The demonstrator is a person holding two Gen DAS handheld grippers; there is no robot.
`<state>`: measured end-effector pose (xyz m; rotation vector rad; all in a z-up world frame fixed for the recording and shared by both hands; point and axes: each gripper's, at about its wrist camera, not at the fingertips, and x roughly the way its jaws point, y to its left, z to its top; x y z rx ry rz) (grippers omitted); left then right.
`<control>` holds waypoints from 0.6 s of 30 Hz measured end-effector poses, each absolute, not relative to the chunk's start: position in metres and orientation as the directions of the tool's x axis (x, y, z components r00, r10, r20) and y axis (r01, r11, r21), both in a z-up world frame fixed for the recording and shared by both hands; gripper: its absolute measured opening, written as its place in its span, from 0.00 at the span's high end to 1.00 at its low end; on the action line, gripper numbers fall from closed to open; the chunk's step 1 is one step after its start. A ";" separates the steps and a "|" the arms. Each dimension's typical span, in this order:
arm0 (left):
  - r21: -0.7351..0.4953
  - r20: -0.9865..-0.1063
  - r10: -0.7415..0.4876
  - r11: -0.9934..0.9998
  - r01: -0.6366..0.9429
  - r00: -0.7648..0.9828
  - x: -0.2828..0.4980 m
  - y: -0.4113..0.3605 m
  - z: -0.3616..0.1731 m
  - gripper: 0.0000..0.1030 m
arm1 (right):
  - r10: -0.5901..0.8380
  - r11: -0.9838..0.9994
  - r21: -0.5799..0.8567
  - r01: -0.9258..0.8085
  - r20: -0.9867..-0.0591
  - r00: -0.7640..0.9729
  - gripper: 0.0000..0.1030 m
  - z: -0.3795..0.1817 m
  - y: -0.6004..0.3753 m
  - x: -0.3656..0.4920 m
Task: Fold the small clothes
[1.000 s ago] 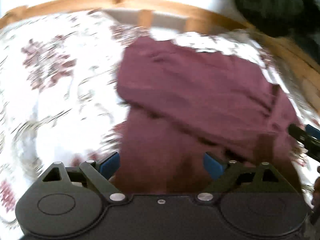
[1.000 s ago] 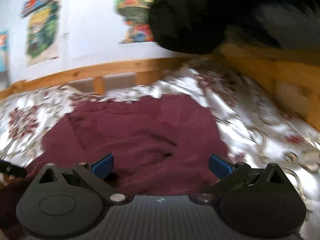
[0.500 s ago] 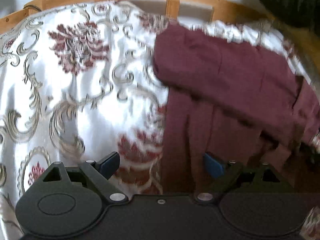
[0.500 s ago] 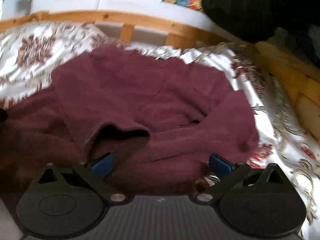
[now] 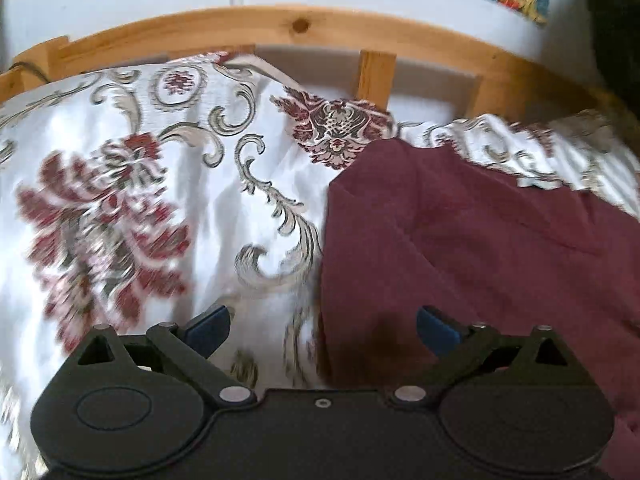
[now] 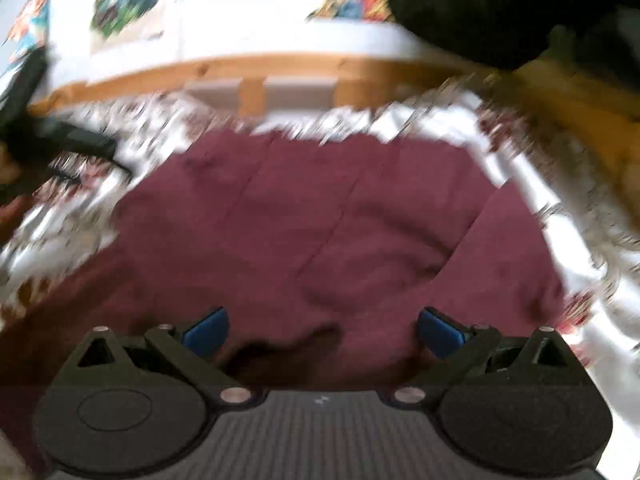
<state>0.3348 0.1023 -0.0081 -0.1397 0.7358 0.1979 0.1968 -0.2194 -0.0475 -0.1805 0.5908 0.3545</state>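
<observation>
My left claw [image 5: 322, 326] is wide open and empty, straddling the garment's [image 5: 480, 248] left edge at lower centre so I can pinch that edge for a fold. My right claw [image 6: 322, 326], just as wide and empty, hovers over the maroon cloth filling mid-frame, spread on the bedspread [image 5: 160, 184] below the rail [image 5: 280, 28].

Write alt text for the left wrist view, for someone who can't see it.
A maroon garment lies partly folded on a white floral bedspread; the left gripper is open above the garment's left edge, holding nothing. Behind is a wooden bed rail and a white wall.
</observation>
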 end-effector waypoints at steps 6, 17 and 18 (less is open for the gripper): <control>-0.089 -0.733 0.164 0.939 -0.332 0.660 0.361 0.126 -0.045 0.00 | 0.252 0.907 -0.122 -0.404 -0.610 0.751 0.00 -0.061 -0.217 0.192; -0.201 -0.661 0.143 0.912 -0.358 0.737 0.316 0.122 -0.038 0.01 | 0.285 0.908 -0.089 -0.409 -0.584 0.760 0.00 -0.054 -0.221 0.192; -0.188 -0.674 0.143 0.916 -0.356 0.724 0.312 0.120 -0.042 0.01 | 0.281 0.907 -0.100 -0.409 -0.580 0.765 0.00 -0.051 -0.221 0.191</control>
